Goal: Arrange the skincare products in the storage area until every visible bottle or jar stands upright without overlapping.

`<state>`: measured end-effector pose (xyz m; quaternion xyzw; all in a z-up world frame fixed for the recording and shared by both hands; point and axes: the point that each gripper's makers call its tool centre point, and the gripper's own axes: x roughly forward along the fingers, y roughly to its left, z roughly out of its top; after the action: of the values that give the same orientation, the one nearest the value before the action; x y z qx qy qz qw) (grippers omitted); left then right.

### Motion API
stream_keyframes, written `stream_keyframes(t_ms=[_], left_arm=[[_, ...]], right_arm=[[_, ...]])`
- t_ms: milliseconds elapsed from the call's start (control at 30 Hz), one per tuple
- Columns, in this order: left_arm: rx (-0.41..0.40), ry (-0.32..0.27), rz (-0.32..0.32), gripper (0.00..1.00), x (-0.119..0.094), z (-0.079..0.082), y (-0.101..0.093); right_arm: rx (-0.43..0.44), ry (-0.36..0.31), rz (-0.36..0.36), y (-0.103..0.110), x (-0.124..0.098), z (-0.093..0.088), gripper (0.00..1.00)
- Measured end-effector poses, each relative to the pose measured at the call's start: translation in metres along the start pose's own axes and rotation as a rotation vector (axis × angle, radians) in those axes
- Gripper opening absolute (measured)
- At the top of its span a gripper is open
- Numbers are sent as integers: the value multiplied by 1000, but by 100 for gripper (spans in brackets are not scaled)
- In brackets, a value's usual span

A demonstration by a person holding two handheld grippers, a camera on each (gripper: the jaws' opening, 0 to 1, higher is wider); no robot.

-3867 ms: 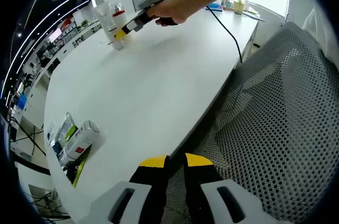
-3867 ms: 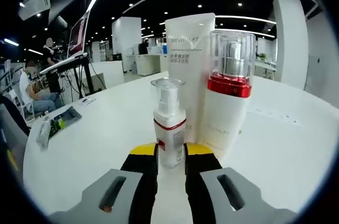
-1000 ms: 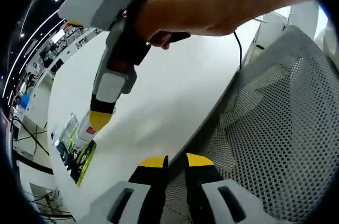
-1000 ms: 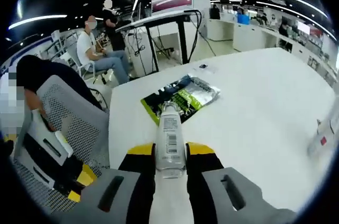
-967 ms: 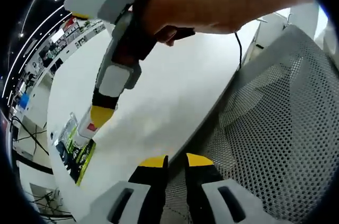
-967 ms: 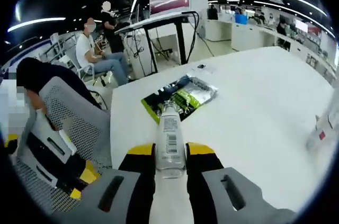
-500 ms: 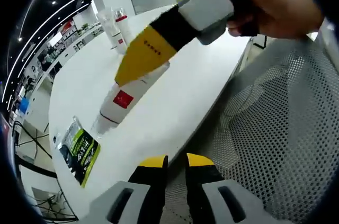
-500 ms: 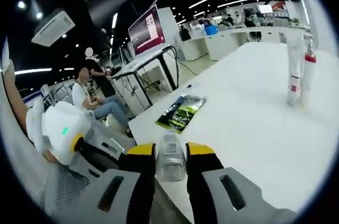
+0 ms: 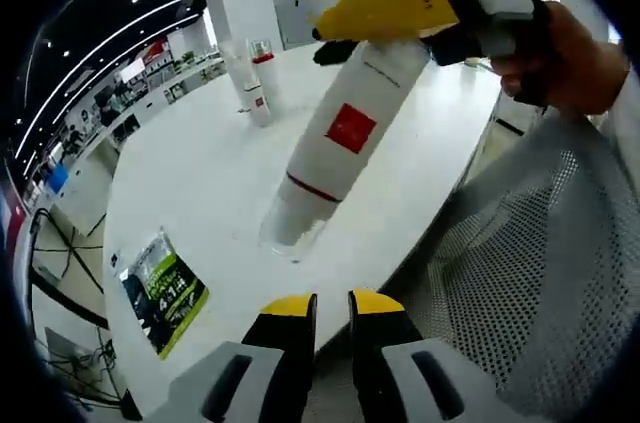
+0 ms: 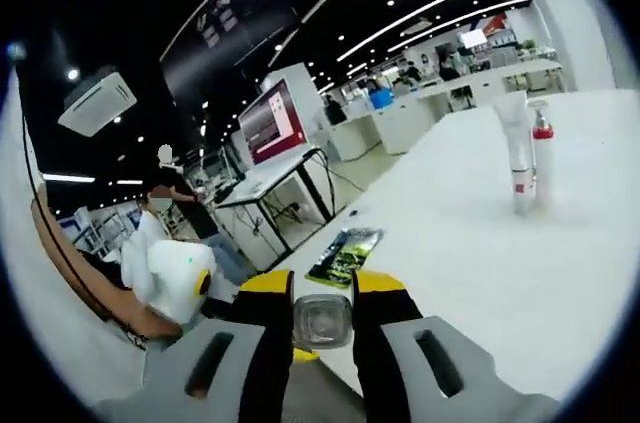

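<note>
Right claw point(image 10: 322, 288) grips the white bottle point(image 9: 335, 148) aloft to stand it by 2 upright ones point(image 9: 250, 78); left claw point(image 9: 332, 305) clenched empty

Glossy white plastic bottle point(image 9: 335, 143); smooth matt table point(image 9: 200, 193); mesh chair point(image 9: 560, 273).

My right gripper point(image 9: 330, 38) raised above the table, jaws clamped on a white bottle point(image 9: 330, 148), my hand point(image 9: 570, 53) gripping its handle, my left gripper point(image 9: 331, 305) low, jaws nearly together, holding nothing
</note>
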<state>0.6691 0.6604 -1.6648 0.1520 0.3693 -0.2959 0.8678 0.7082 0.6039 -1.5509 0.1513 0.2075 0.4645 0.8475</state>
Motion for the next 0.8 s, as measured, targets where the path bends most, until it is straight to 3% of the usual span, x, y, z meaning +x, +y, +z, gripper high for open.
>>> stream_keyframes(t_ms=[33, 100, 167, 300, 400, 533, 600, 800], left_arm=[[-3, -18, 2, 13, -2, 4, 2], [-3, -146, 2, 13, -10, 29, 7], [-107, -209, -3, 13, -19, 41, 10], [-235, -254, -32, 14, -26, 47, 18], [-273, -276, -83, 15, -29, 52, 15], [-279, -320, -195, 15, -37, 61, 1], [-354, -404, -238, 15, -49, 78, 2], [-634, -510, -311, 16, -57, 98, 16]], right_arm=[[5, -8, 2, -1, 0, 1, 19], [-17, -29, -6, -4, 1, 4, 19], [-19, -31, -15, -8, 4, 3, 19], [-28, -60, -2, -3, 1, 10, 19], [-24, -66, 32, 0, 3, 12, 19], [171, -139, 60, -9, 0, 22, 19], [206, -166, 61, -15, -3, 26, 19], [204, -201, 82, -12, -6, 35, 19]])
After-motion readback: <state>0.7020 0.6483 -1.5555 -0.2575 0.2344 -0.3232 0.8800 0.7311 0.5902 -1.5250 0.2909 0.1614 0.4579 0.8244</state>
